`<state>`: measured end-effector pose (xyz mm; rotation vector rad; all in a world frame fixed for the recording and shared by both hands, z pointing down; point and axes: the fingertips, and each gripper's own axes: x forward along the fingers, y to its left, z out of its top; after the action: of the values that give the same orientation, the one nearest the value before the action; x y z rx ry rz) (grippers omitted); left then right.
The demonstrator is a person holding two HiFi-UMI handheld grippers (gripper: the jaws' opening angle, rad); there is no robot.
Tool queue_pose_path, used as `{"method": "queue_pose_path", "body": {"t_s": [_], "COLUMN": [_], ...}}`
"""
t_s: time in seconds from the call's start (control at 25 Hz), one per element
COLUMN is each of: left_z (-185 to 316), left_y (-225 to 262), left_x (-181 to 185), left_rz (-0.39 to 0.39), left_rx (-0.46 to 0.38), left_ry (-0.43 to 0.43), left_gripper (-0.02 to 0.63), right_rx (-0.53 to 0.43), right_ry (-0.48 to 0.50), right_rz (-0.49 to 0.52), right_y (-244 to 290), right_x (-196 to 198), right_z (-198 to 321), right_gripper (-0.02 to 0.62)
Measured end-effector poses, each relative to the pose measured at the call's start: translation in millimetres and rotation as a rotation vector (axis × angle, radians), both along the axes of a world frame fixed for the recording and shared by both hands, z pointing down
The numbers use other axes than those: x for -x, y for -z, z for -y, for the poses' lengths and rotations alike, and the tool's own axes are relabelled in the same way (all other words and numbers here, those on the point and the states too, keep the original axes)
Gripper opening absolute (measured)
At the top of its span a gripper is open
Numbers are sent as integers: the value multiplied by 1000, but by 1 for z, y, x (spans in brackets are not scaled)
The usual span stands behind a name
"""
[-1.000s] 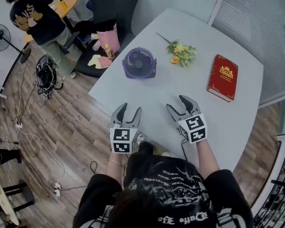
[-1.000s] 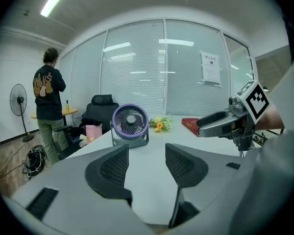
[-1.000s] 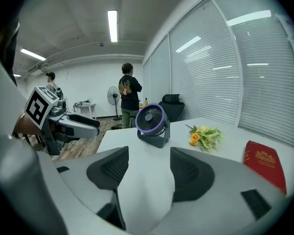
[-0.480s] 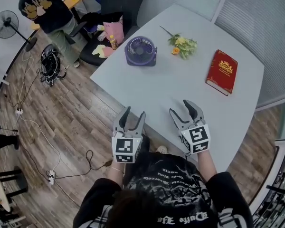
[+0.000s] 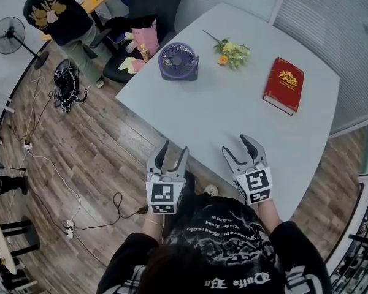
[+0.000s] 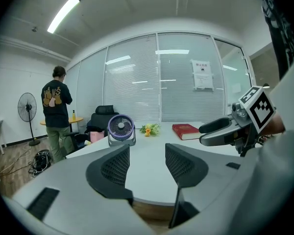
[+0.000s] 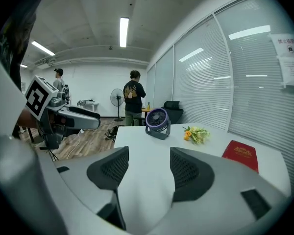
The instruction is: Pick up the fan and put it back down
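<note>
Approach stage, head view: the purple fan (image 5: 178, 60), a round wire cage on a rigid base, stands at the far left corner of the smooth pale table (image 5: 233, 121), well apart from the left gripper (image 5: 173, 149) and the right gripper (image 5: 238, 147) at the near edge. Left gripper view: ribbed dark jaws released, nothing between them. Right gripper view: jaws likewise apart and empty. The next move, by my judgement, calls for a long forward reach to the fan's base.
</note>
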<state>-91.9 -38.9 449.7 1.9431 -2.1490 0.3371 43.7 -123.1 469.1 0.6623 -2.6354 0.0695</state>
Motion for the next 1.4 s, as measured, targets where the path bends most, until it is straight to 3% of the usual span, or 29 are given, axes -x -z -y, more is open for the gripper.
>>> {"method": "queue_pose_path", "body": {"t_s": [0.12,0.24,0.56,0.84,1.4], "left_z": [3,4,1,-3,-9], "left_y": [3,7,2,10,1], "left_x": [-9,-16,-21,-24,-32], "left_rz": [18,19,-5,-78,-61], "left_rx": [-7,-19,-16,-71,-44], "left_ry": [-21,-27,-27,-42,-60], "left_gripper": [241,216,37,20,20], "right_rx": [-18,-40,-50,-27,-22], "right_ry": [2,-7,-17,1,-17], "right_rz": [9,34,56,81,94], "right_y": [6,14,12,14,12], "right_x": [-3,-5,-15,-20,-25], "right_z": [-2,-1,-4,-9,-10], "right_gripper": [260,209,9,8,6]}}
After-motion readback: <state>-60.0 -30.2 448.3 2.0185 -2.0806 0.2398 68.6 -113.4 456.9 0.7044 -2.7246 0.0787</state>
